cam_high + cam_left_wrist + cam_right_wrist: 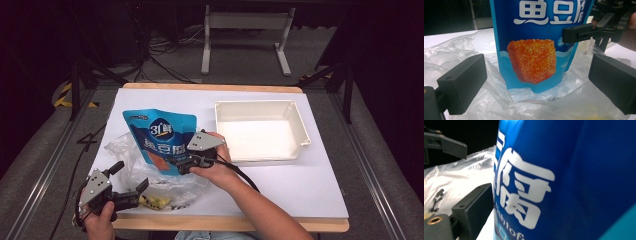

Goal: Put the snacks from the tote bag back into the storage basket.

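Note:
A blue snack pouch with white lettering and a picture of an orange cube stands upright, its bottom inside a crumpled clear plastic bag. My right gripper is shut on the pouch's right edge. In the right gripper view one finger presses against the pouch, which hides the other. My left gripper is open at the front left, its jaws spread over the bag and facing the pouch, touching neither. A small yellow packet lies in the bag near the table's front edge.
A white rectangular tray sits at the right on the white-covered table. Its wooden front edge runs close to my left hand. Beyond the table are a dark floor, cables and a desk frame.

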The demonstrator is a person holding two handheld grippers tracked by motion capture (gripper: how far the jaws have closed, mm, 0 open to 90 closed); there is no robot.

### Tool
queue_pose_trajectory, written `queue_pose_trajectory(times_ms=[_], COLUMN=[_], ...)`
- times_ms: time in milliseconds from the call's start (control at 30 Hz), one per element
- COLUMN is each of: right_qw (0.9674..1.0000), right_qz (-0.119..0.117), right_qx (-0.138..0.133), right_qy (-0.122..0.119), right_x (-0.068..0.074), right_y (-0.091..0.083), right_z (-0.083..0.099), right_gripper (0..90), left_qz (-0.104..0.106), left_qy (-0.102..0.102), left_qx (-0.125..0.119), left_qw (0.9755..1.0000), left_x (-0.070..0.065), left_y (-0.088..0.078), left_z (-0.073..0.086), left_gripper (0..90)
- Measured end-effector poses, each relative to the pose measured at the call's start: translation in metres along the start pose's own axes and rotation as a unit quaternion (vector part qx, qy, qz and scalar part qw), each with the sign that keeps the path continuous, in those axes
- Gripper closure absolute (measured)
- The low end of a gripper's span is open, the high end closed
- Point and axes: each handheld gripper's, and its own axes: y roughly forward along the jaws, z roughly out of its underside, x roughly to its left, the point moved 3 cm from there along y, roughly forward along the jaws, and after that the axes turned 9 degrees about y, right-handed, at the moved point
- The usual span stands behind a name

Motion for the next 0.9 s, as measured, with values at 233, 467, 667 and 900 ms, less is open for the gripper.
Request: queue_pose_trajectory(times_ms=[233, 467, 667, 900], right_qw=[0.9998, 0.9996, 0.9997, 0.9992], right_qz=[-0.008, -0.009, -0.001, -0.040], right_qx=[-0.021, -0.026, -0.022, 0.004], right_qy=[-0.001, -0.008, -0.007, -0.001], right_x=[-0.001, 0.003, 0.003, 0.008], right_y=[0.003, 0.009, 0.011, 0.010], right_z=[0.000, 0.001, 0.003, 0.005], right_gripper=[9.8, 6.8, 13.0, 41.6], left_qz=[0.000, 0.001, 0.002, 0.002], left_qy=[-0.001, -0.003, -0.003, -0.004], left_qx=[0.001, 0.000, 0.001, 0.000], left_qw=[1.0000, 1.0000, 1.0000, 1.0000], left_x=[0.000, 0.000, 0.000, 0.000], left_y=[0.000, 0.001, 0.001, 0.001], left_z=[0.000, 0.001, 0.001, 0.001], left_gripper=[2.5, 2.5, 2.5, 2.5])
